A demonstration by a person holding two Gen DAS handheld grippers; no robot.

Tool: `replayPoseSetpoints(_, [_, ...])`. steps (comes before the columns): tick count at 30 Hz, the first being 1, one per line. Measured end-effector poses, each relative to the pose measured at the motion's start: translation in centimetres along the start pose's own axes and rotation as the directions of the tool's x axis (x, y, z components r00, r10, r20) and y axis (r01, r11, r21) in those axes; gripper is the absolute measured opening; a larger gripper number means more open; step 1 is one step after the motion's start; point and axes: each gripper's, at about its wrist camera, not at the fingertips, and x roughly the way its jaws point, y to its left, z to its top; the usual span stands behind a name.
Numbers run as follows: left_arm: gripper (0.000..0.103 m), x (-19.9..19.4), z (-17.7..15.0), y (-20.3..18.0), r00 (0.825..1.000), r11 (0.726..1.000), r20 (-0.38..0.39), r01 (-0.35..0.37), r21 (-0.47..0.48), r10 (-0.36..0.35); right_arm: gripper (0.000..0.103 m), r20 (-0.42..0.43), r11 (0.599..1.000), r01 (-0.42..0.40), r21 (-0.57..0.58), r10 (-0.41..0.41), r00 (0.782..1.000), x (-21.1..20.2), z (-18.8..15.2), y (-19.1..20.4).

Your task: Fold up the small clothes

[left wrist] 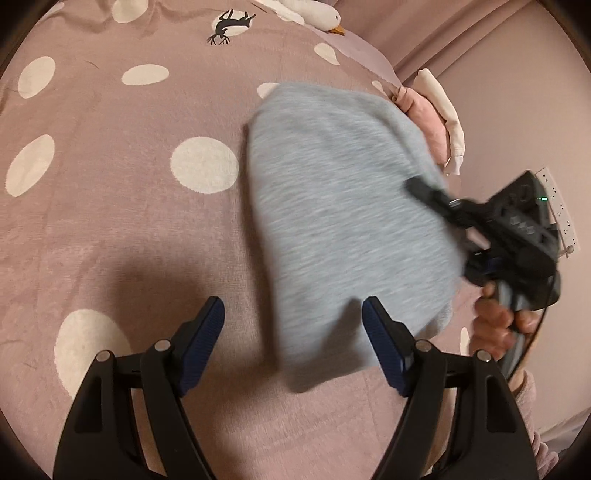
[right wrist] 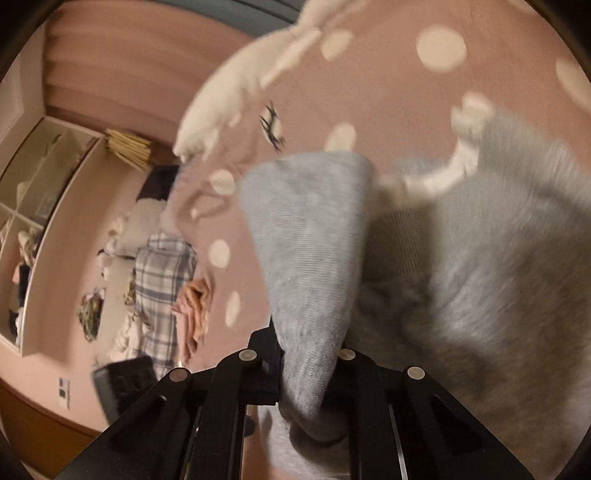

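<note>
A small grey garment hangs blurred above the pink dotted bedspread. My right gripper is shut on the garment's right edge and holds it up. In the right wrist view the grey garment is bunched between my right gripper's jaws, and a white drawstring hangs off it. My left gripper is open and empty, low over the bedspread, with its right finger beside the garment's lower edge.
A pink and a cream garment lie at the bed's right edge. A white goose toy lies at the far side. A plaid cloth, an orange cloth and shelves stand beyond the bed.
</note>
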Motion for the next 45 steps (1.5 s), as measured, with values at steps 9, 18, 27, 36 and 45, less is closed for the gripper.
replayPoseSetpoints(9, [0.077,0.4,0.2,-1.9,0.999,0.999,-0.011,0.034,0.029,-0.033,0.013,0.142,0.989,0.125,-0.077,-0.113,0.983,-6.9,2.0,0.1])
replayPoseSetpoints(18, [0.077,2.1,0.9,-5.7,0.998,0.993,-0.037,0.062,0.101,-0.059,0.013,0.095,0.947,0.319,-0.03,-0.315,0.944,-6.3,1.4,-4.6])
replayPoseSetpoints(27, [0.076,1.8,2.0,-9.2,0.992,0.981,0.061,0.102,0.162,-0.113,0.031,0.039,0.903,0.429,-0.006,-0.428,0.903,-3.7,0.4,-6.3])
replayPoseSetpoints(36, [0.072,6.0,1.6,-10.4,0.999,0.971,-0.01,0.041,0.236,-0.039,0.039,0.342,0.771,0.605,-0.198,-0.524,0.78,-7.3,-0.1,0.5])
replayPoseSetpoints(45, [0.072,7.1,1.6,-11.1,1.0,0.959,-0.024,0.011,0.285,-0.005,0.033,0.153,0.778,0.583,-0.234,-0.563,0.812,-0.7,0.9,-2.5])
